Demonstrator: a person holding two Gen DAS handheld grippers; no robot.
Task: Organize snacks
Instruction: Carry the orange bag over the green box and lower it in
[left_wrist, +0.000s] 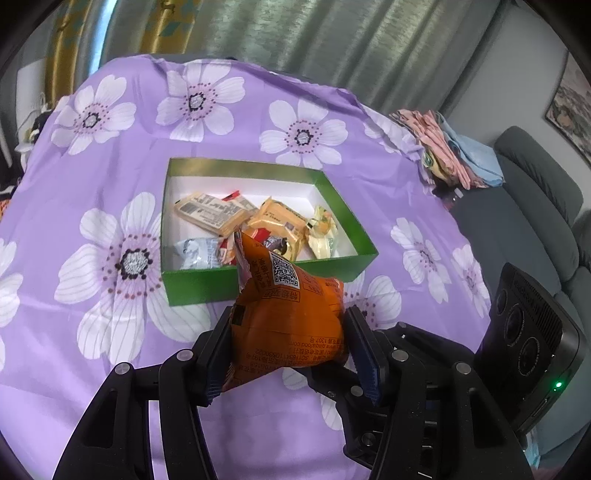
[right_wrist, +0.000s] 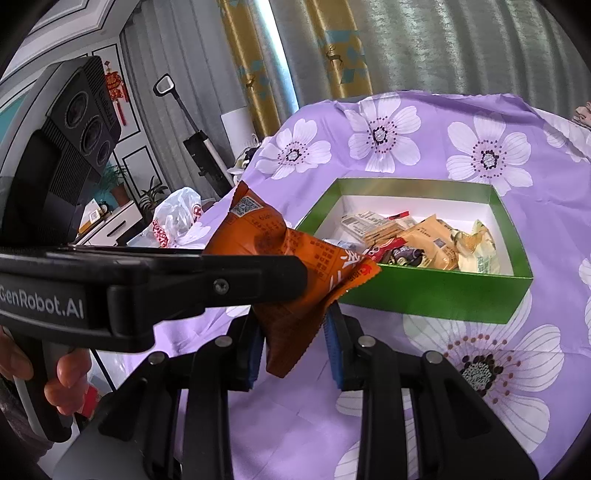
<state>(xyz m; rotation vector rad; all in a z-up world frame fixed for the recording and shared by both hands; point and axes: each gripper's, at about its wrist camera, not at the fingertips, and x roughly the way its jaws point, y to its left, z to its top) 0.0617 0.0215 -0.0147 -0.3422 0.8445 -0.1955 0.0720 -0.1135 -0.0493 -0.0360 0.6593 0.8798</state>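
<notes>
My left gripper is shut on an orange snack packet and holds it above the table, just in front of the green box. The box holds several snack packets. In the right wrist view the same orange packet hangs between the left gripper's fingers and dips between my right gripper's open jaws, which do not clamp it. The green box lies ahead and to the right.
The table wears a purple cloth with white flowers. A pile of folded cloths sits at its right edge beside a grey sofa. A white plastic bag lies off the table's left side.
</notes>
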